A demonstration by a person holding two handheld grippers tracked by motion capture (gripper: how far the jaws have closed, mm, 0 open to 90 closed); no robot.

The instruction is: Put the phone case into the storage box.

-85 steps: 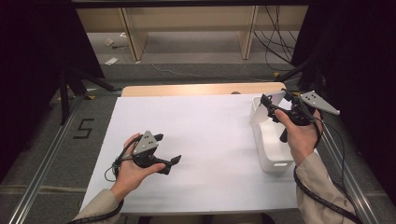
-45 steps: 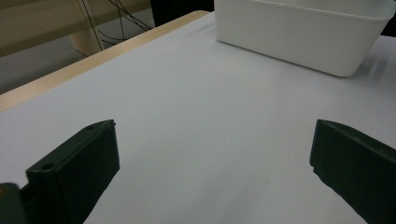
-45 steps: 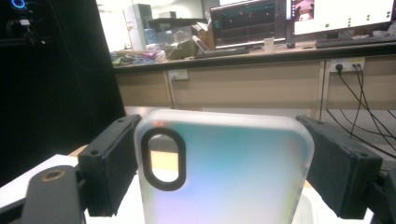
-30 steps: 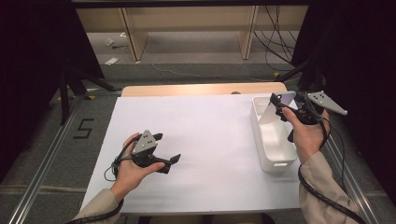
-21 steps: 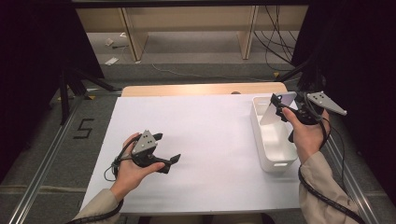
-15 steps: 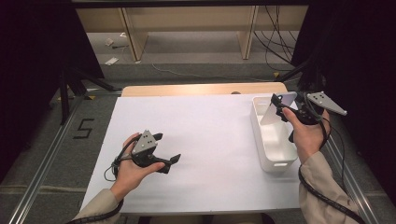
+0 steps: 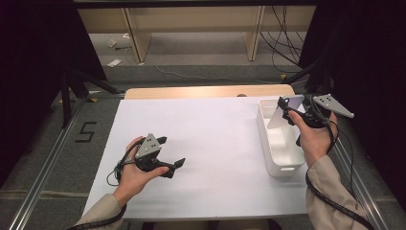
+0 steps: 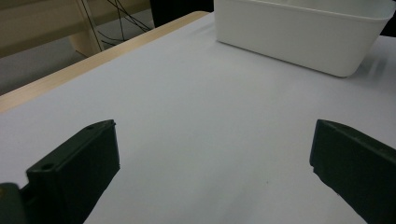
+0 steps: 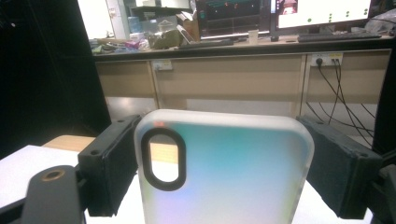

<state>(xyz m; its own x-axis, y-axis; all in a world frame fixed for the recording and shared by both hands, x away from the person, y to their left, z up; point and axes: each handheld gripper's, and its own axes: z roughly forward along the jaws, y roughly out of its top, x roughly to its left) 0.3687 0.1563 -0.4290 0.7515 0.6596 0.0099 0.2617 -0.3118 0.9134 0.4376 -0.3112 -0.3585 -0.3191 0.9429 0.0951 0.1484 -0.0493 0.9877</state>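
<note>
We hold the right gripper (image 7: 287,112) up over the far end of the white bin (image 7: 268,143). It pinches a phone case (image 7: 284,111) between its two black jaws. In the right gripper view, the phone case (image 9: 224,170) stands upright, and a jaw presses on each of its long sides. The case is milky white with a soft blue and green shine. It has a black ring around the long camera hole near its top left corner. Far behind it we see a long desk with screens (image 9: 322,9) on top and cables hanging below.

The white bin sits on the right side of the table (image 7: 215,129). The table has a white top and a strip of light wood along its far edge. In the high view, the phone case is tilted and floats above the bin, not touching it.

Our left gripper (image 7: 170,153) rests low on the table, near the front left, well apart from the bin. Its jaws are spread wide with nothing between them. In the left gripper view, we see the two black jaws far apart, the bare white table between them, and the white bin (image 8: 299,37) farther off.
</note>
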